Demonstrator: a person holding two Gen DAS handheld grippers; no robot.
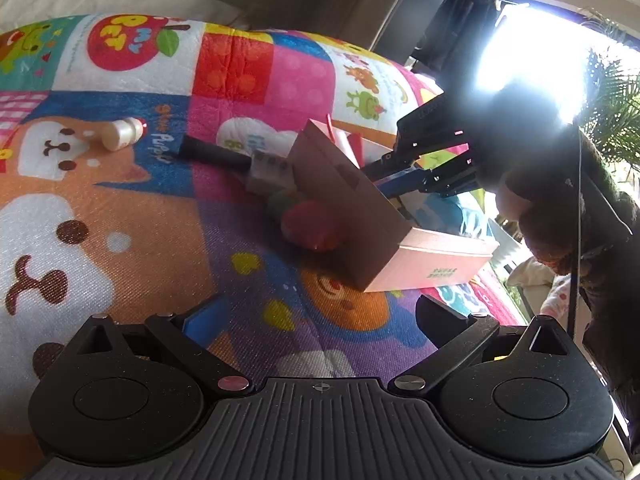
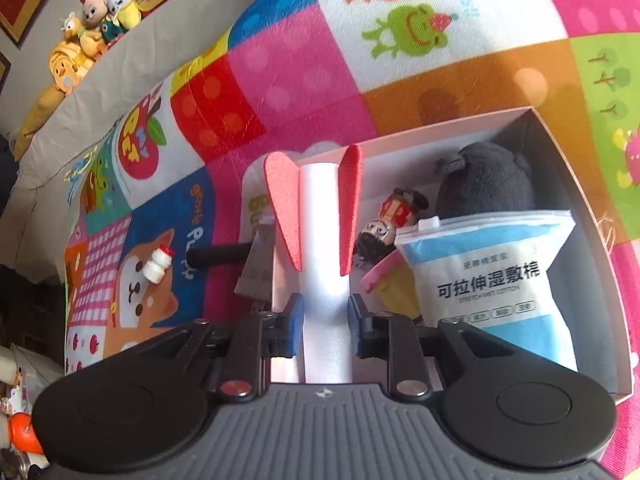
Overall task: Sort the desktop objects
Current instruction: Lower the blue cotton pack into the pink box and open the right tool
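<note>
**Right tongs on the white tube, over the box**

Your right gripper (image 2: 325,312) is nearest the lens: blue pads (image 2: 295,312) sit on either side of a white tube (image 2: 322,248), pinching it. The tube points away from you, two red heart-shaped flaps (image 2: 285,208) fanning off its far end. It hangs over the left part of the open box (image 2: 576,184).

In the box, right of the tube: a small figurine (image 2: 390,220) lying down, a dark grey plush (image 2: 486,180) toward the far wall, and a blue-and-white cotton pack (image 2: 490,280) leaning over the plush's near side.

Your left gripper (image 1: 320,320) hovers above the mat (image 1: 140,240), fingers (image 1: 200,316) spread wide, nothing between them. From there the box (image 1: 436,260) is ahead and right, with your right gripper (image 1: 424,160) reaching in over its far side.

On the mat, outside the box:
- a small white bottle (image 1: 122,133) with a red cap, on its side, well left
- a black cylinder (image 1: 214,153), between bottle and box
- a grey carton (image 1: 270,174), touching the cylinder's right end
- a red ball (image 1: 310,224) and something green (image 1: 282,202), against the box's left wall
</note>
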